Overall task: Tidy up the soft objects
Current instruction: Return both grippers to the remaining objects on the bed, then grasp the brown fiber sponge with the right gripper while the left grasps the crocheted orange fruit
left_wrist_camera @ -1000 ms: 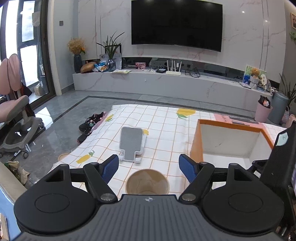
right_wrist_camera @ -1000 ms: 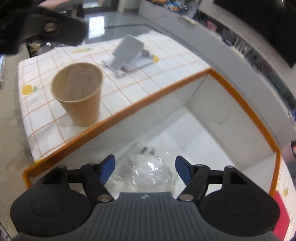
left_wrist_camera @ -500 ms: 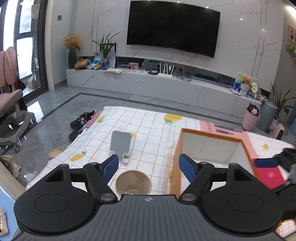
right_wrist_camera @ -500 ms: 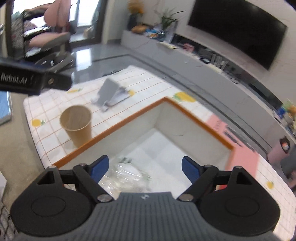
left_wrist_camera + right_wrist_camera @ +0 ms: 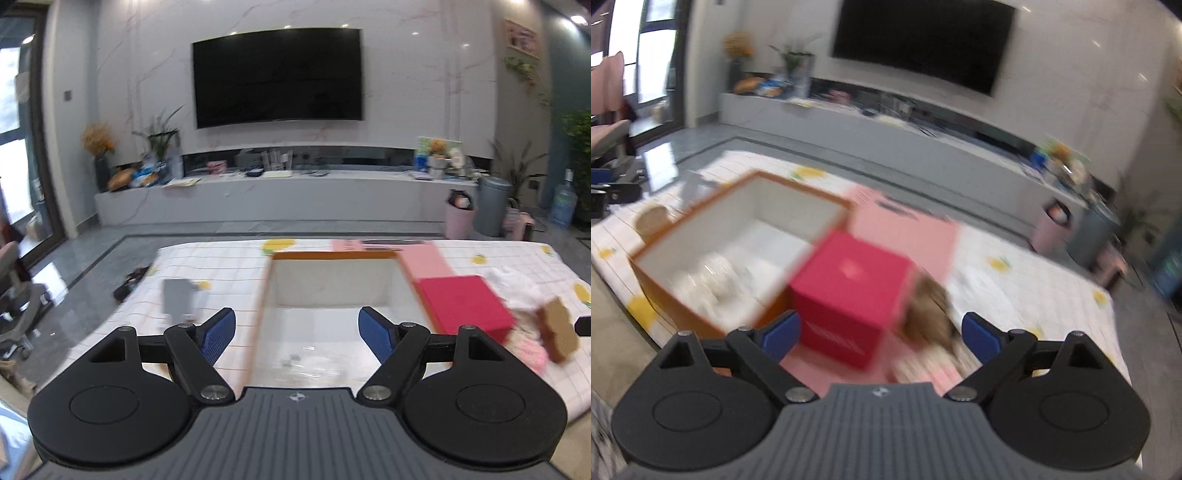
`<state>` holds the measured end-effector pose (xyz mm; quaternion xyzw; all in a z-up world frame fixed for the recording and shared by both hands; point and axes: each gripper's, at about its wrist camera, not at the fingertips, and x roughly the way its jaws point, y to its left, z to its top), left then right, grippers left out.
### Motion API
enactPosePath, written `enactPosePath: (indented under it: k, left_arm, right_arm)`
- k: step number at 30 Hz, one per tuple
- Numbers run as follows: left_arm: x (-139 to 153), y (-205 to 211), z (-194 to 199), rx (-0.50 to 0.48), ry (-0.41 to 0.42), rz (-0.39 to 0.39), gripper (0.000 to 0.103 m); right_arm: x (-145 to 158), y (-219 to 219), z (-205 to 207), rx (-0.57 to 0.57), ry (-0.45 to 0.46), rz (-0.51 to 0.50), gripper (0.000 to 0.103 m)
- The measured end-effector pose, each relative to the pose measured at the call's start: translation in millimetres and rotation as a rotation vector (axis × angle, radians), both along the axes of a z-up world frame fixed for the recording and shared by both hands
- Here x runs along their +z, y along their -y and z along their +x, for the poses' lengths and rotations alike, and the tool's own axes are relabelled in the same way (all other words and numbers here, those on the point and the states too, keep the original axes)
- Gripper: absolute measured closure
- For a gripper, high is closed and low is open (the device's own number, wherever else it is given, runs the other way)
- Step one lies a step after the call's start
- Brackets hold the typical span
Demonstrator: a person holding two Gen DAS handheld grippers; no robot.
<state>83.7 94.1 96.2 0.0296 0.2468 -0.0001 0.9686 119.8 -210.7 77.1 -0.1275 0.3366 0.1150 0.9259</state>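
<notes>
Left gripper (image 5: 297, 332): I held it with its jaws spread wide and nothing between the blue pads; it pointed over the near left wall of the box.

Right gripper (image 5: 877, 332): its jaws were opening and already stood wide; I gripped nothing, though the red box and the soft toy showed through the gap beyond the pads.

Orange-rimmed box (image 5: 334, 255): it stood open on the bench at 12 o'clock from my left gripper, white inside.

Clear plastic bag (image 5: 713, 284): it lay crumpled on the box floor at the near end; in my right view it sat at 10 o'clock.

Red box (image 5: 849, 280): closed, it stood touching the right wall of the orange-rimmed box, at 12 o'clock from my right gripper.

Soft toy (image 5: 929, 306): brown and fluffy above, with pink and white below, it lay on the bench just beside the red box, at 1 o'clock; blur hid its form.

Pink sheet (image 5: 424, 260): it lay flat under and behind the red box.

Paper cup (image 5: 652, 219): it stood outside the box's far left wall, at 10 o'clock.

Bench (image 5: 221, 262): it wore a white checked cloth with yellow fruit prints.

Grey stand (image 5: 177, 301): it rested on the cloth at 10 o'clock from my left gripper.
</notes>
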Motion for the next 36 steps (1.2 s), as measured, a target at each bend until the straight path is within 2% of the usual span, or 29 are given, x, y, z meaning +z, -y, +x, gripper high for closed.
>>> enactPosePath:
  k: [6, 8, 11, 15, 18, 26, 31, 36]
  left_arm:
    - [-27, 66, -17, -0.166, 0.019, -0.013, 0.01]
    - [-40, 87, -20, -0.25, 0.009, -0.031, 0.008]
    - [-59, 116, -22, -0.403, -0.01, -0.05, 0.008]
    - [-89, 154, -17, -0.487, -0.016, -0.027, 0.008]
    - [-109, 172, -9, -0.554, -0.024, 0.0, 0.008]
    - [-164, 214, -2, -0.578, -0.06, 0.111, 0.008]
    - [-181, 232, 14, -0.53, -0.09, 0.126, 0.008]
    - [-187, 241, 27, -0.473, -0.126, 0.107, 0.008]
  right_arm:
    - [-48, 78, -23, -0.142, -0.074, -0.007, 0.01]
    - [-65, 97, -24, -0.181, -0.089, -0.016, 0.01]
    - [-88, 120, -19, -0.229, -0.097, -0.011, 0.01]
    - [-116, 141, 1, -0.268, -0.124, 0.017, 0.01]
    - [-131, 150, 19, -0.28, -0.086, 0.019, 0.01]
    - [-158, 168, 51, -0.233, -0.045, 0.094, 0.006]
    - [-174, 175, 73, -0.252, -0.05, 0.096, 0.006]
    - [-185, 172, 91, -0.199, -0.029, 0.04, 0.005]
